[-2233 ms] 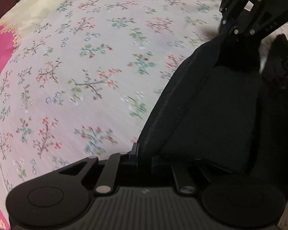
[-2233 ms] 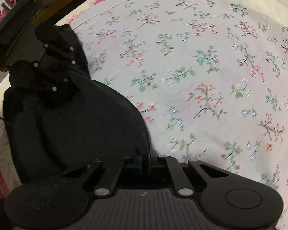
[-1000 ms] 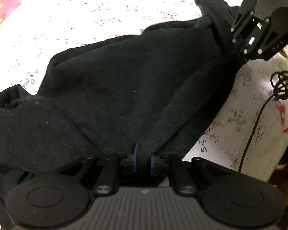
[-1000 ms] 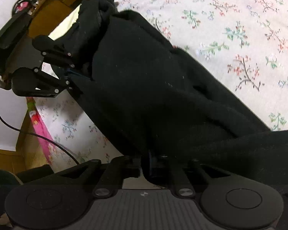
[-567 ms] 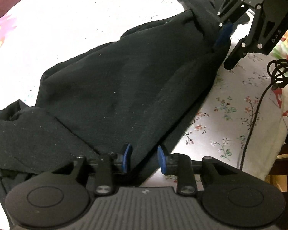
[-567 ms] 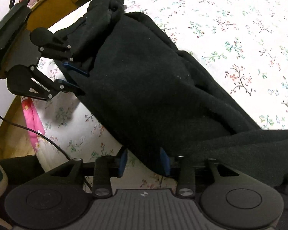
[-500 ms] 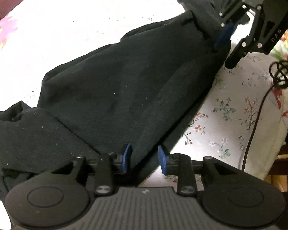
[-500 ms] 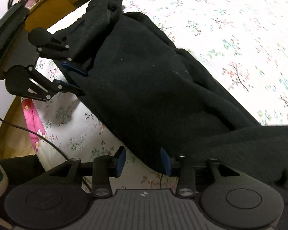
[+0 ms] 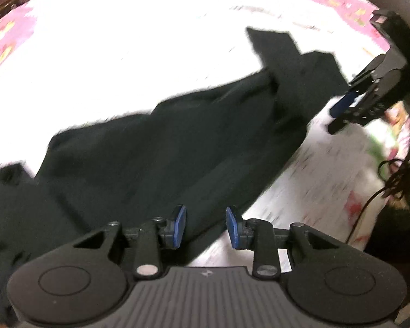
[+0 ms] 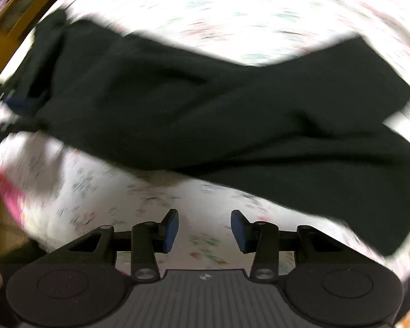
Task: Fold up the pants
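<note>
Left wrist view: black pants (image 9: 155,147) spread on a flowered bedsheet (image 9: 139,63), both tongs released.

Bedsheet: white with small flower sprigs, pink border at its far edge; overexposed and blurred in both views. Pants: lying flat in a long band across the sheet, one end bunched near the sheet's side edge, folds running lengthwise; in the right wrist view the pants (image 10: 205,109) lie just beyond the pads, apart from them. Left tongs (image 9: 205,228): jaws spread, blue pads either side of the near hem, cloth lying between them, not pinched. Right tongs (image 10: 204,229): jaws spread over bare sheet (image 10: 139,199), holding nothing; seen also from the left wrist (image 9: 350,109), just beside the far end of the pants. Black cable (image 9: 380,183): trailing at the sheet's side edge.
</note>
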